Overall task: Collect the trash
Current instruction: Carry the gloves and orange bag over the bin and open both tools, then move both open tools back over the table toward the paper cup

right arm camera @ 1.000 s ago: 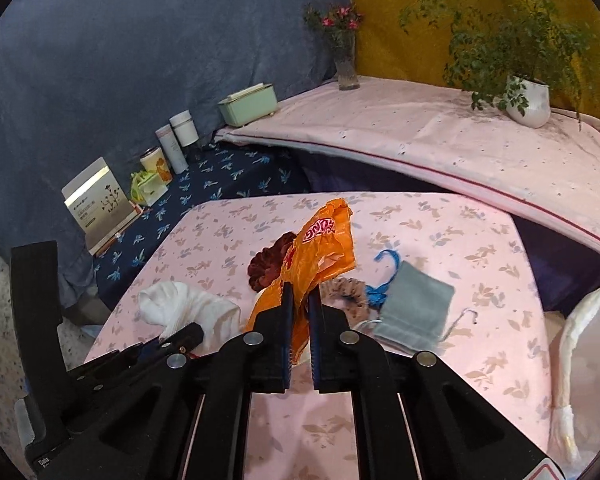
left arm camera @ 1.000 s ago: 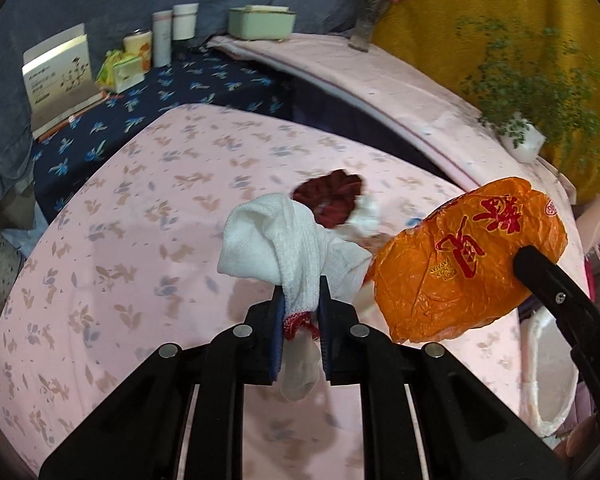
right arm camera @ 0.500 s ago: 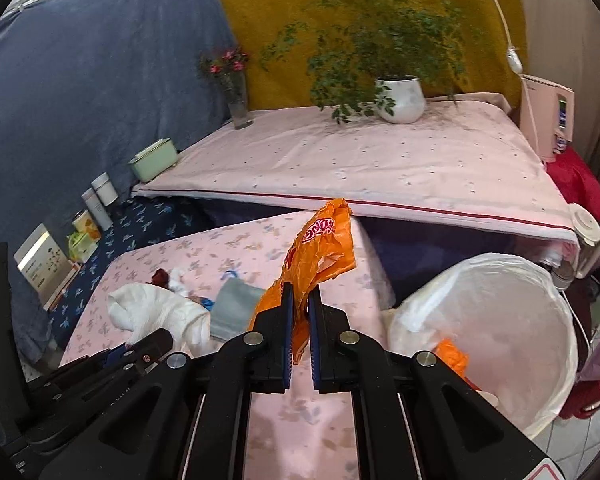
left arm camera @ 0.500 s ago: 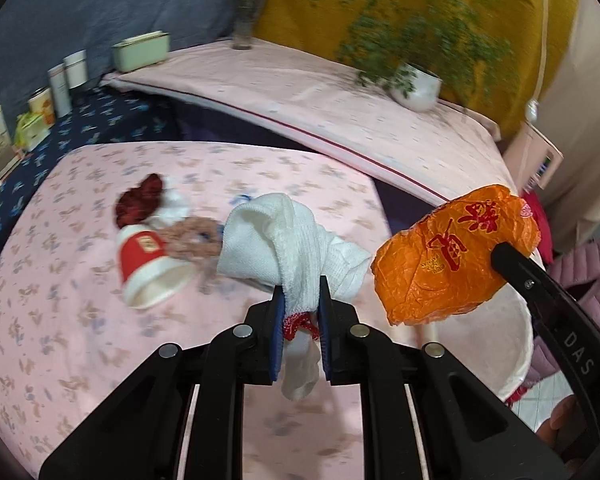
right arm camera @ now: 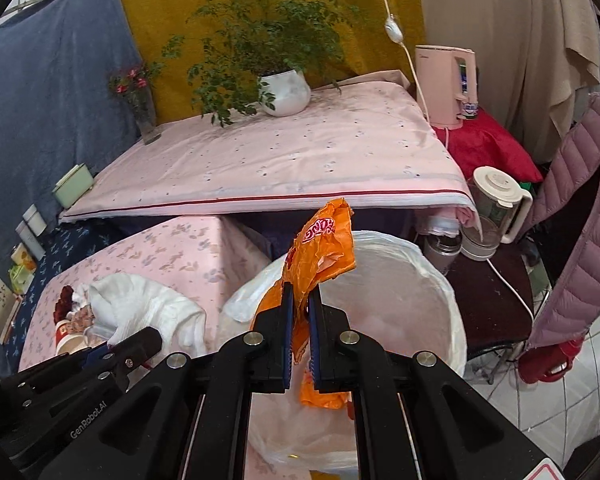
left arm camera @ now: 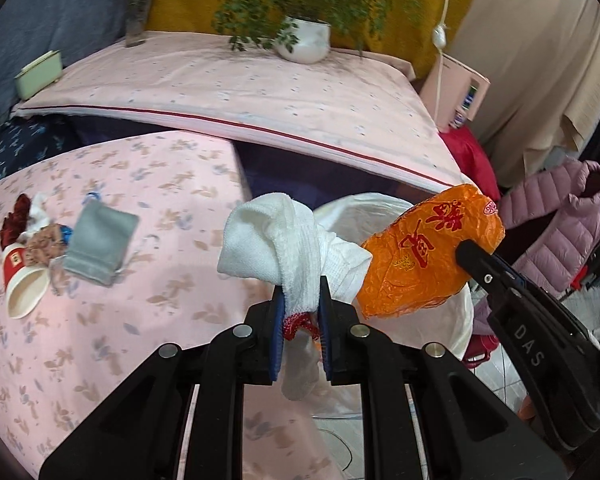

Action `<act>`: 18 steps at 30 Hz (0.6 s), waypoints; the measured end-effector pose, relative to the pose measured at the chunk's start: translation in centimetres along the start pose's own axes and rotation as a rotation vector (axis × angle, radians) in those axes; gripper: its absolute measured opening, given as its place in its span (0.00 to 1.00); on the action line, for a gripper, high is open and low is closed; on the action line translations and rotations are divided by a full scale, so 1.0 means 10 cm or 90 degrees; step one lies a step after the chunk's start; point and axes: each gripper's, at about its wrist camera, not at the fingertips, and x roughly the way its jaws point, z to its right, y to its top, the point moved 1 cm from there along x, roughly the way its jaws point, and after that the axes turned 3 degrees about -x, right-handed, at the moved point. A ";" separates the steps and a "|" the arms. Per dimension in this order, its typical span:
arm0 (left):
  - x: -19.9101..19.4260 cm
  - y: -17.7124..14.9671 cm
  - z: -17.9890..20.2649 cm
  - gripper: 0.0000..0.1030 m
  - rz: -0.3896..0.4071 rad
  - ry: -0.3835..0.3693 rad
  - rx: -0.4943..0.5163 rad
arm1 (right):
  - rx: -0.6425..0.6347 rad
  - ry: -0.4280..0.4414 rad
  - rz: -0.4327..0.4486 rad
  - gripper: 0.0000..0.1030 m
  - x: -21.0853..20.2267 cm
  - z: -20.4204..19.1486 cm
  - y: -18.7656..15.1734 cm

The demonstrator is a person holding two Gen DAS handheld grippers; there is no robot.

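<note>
Left gripper (left arm camera: 300, 312): jaws clenched on a white cloth (left arm camera: 284, 248) with a red-trimmed edge. The bulk of the cloth bunches above the blue pads (left arm camera: 277, 320), and a short tail hangs below them. In the right wrist view the same cloth (right arm camera: 140, 308) is held over the near corner of the low table (right arm camera: 172, 256), just beside the bin.

Right gripper (right arm camera: 300, 320): jaws clenched on a crumpled orange plastic bag (right arm camera: 320, 256) with red printed characters. The bag stands up above the fingertips and a smaller fold hangs beneath them. It is held directly over the open mouth of the white-lined trash bin (right arm camera: 420, 292). In the left wrist view the bag (left arm camera: 428, 256) sits immediately right of the cloth, the two touching or nearly so; contact cannot be confirmed.

Trash bin: stands on the floor against the table corner, liner folded over the rim. An orange scrap appears to lie inside, although the right gripper largely blocks that area.

Remaining items on the pink floral tablecloth (left arm camera: 120, 300), left side, well apart from both grippers:
- grey drawstring pouch (left arm camera: 100, 244), lying flat;
- red-and-white paper cup (left arm camera: 20, 284), on its side, mouth toward the camera;
- dark red scrunchie (left arm camera: 14, 220) and a brownish one (left arm camera: 44, 244), clustered beside the cup.

A potted plant (right arm camera: 284, 88) stands on the higher pink-covered surface behind.
</note>
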 end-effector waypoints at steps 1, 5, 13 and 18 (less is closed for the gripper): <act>0.03 -0.01 0.06 0.14 -0.003 -0.002 0.006 | 0.004 -0.003 -0.002 0.07 0.01 0.05 -0.01; 0.18 -0.06 0.23 0.14 -0.017 -0.009 0.023 | 0.014 -0.014 -0.014 0.07 0.07 0.21 -0.06; 0.32 -0.10 0.28 0.45 -0.024 0.011 0.012 | -0.008 -0.021 -0.033 0.12 0.20 0.20 -0.11; 0.33 -0.10 0.13 0.58 -0.024 0.032 -0.021 | -0.013 -0.015 -0.032 0.23 0.22 0.16 -0.08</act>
